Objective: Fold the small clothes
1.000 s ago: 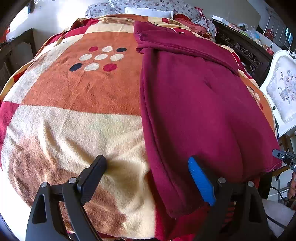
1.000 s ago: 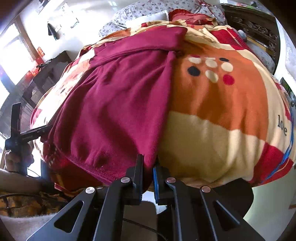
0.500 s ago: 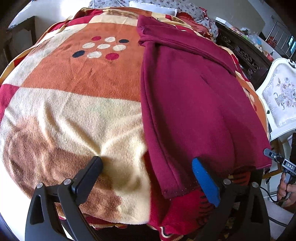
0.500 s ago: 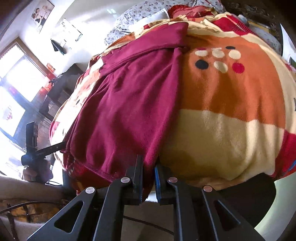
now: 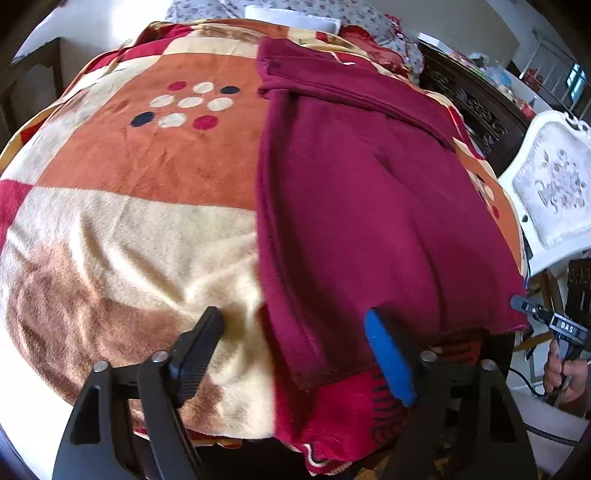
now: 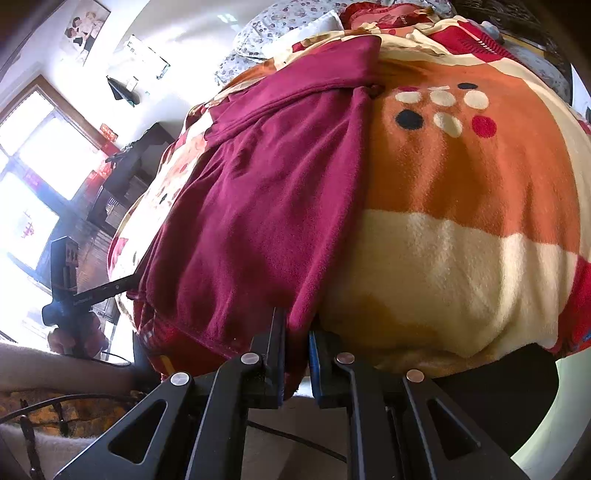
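Observation:
A maroon fleece garment (image 5: 362, 206) lies lengthwise on the patterned blanket (image 5: 140, 229), its near hem hanging at the bed's front edge. My left gripper (image 5: 295, 339) is open, its jaws straddling the hem's left corner without pinching it. In the right wrist view the garment (image 6: 266, 206) fills the left half. My right gripper (image 6: 297, 336) is shut on the garment's near right hem corner. The right gripper also shows in the left wrist view (image 5: 532, 314) at the garment's far corner.
The blanket (image 6: 461, 240) covers a bed with pillows (image 5: 295, 11) at the far end. A white upholstered chair (image 5: 554, 192) and dark carved wooden furniture (image 5: 476, 107) stand to the right. A dark cabinet (image 6: 122, 177) and bright windows lie to the left.
My left gripper drew back slightly toward the bed's front edge and stayed open. My right gripper stayed shut on the hem corner and tilted, pulling the fabric a little.

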The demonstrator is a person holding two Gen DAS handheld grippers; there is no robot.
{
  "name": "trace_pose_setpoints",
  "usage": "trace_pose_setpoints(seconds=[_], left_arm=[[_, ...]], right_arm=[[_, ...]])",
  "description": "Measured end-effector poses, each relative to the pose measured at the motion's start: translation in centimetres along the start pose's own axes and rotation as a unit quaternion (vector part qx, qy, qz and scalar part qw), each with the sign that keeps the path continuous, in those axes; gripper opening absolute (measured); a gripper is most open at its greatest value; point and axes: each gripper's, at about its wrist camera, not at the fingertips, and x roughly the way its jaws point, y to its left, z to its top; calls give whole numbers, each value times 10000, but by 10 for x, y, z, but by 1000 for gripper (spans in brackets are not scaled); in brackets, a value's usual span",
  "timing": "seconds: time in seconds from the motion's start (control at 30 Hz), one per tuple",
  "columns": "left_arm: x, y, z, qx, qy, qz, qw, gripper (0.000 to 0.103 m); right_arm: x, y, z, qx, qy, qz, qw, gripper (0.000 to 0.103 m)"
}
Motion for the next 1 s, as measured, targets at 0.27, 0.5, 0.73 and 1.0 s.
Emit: trace_pose_setpoints(seconds=[0.27, 0.5, 0.73, 1.0], left_arm=[[-19, -14, 1, 132, -124, -54, 9998, 63], [-7, -16, 0, 133, 267, -72, 9995, 63], [-5, -19, 3, 80, 256, -238, 9994, 58], [6, -13, 8, 24, 284, -260, 9993, 9]], right_arm=[[-1, -4, 0, -12, 14, 58, 10000, 13], [-1, -2, 1, -63, 1, 138, 9999, 13], [-1, 0, 2, -114, -55, 166, 9998, 13], [-3, 6, 3, -220, -163, 124, 9995, 11]])
